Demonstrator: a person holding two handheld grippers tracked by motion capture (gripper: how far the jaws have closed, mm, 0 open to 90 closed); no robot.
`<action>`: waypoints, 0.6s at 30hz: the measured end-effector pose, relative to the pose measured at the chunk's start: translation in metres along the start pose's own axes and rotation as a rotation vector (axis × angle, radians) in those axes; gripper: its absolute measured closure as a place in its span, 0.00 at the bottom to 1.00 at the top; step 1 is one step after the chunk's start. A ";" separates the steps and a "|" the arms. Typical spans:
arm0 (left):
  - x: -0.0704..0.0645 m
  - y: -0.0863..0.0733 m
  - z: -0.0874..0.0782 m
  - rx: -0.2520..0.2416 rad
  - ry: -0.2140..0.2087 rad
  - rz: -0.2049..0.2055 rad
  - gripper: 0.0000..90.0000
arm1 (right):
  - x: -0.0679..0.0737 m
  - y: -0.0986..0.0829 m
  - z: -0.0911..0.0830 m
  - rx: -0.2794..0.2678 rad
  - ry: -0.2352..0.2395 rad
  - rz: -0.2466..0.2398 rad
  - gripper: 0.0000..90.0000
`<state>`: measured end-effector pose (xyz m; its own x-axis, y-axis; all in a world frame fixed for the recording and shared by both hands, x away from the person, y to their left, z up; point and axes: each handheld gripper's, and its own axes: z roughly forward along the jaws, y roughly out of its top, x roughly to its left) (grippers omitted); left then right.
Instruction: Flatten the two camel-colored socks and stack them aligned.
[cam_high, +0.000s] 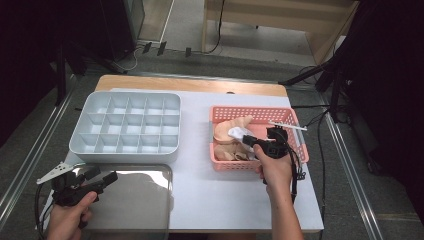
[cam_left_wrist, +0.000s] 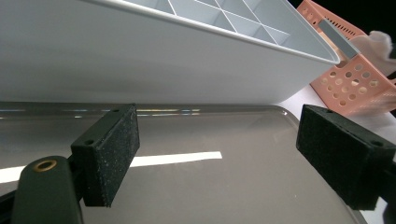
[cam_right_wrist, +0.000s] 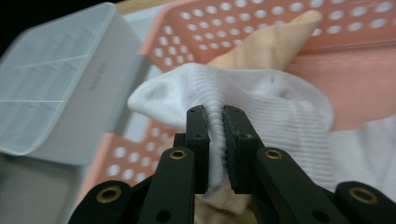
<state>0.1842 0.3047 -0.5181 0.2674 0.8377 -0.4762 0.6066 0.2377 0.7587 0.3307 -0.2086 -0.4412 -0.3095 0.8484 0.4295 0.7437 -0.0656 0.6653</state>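
Observation:
A pink perforated basket (cam_high: 295, 127) on the right of the table holds beige socks (cam_high: 232, 125) and a white sock (cam_high: 238, 133). My right gripper (cam_high: 250, 140) is inside the basket, shut on the white sock (cam_right_wrist: 261, 109), whose ribbed fabric bunches between the jaws; a beige sock (cam_right_wrist: 266, 49) lies behind it. My left gripper (cam_high: 107, 177) hovers low over the metal tray (cam_high: 135, 200) at the front left, open, with nothing between its pads (cam_left_wrist: 109, 156). The white compartment box (cam_high: 127, 125) stands just beyond it.
The compartment box (cam_left_wrist: 163, 51) looms close ahead of the left gripper, with the pink basket (cam_left_wrist: 355, 79) past its right end. White paper (cam_high: 225, 195) covers the table between tray and basket. Dark stands and cables surround the table.

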 end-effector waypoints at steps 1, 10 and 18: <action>0.000 0.000 0.000 0.001 0.002 0.003 0.16 | -0.002 0.001 0.003 0.003 -0.050 -0.010 0.90; 0.003 -0.001 0.001 0.004 0.014 -0.002 0.16 | -0.026 0.002 0.022 0.080 -0.304 -0.011 0.56; 0.001 -0.002 0.002 0.009 0.015 0.007 0.16 | -0.021 -0.005 0.042 0.191 -0.305 0.012 0.31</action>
<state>0.1848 0.3043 -0.5208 0.2610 0.8465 -0.4641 0.6113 0.2271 0.7581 0.3586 -0.2044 -0.4792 -0.1307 0.9677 0.2156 0.8523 -0.0015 0.5231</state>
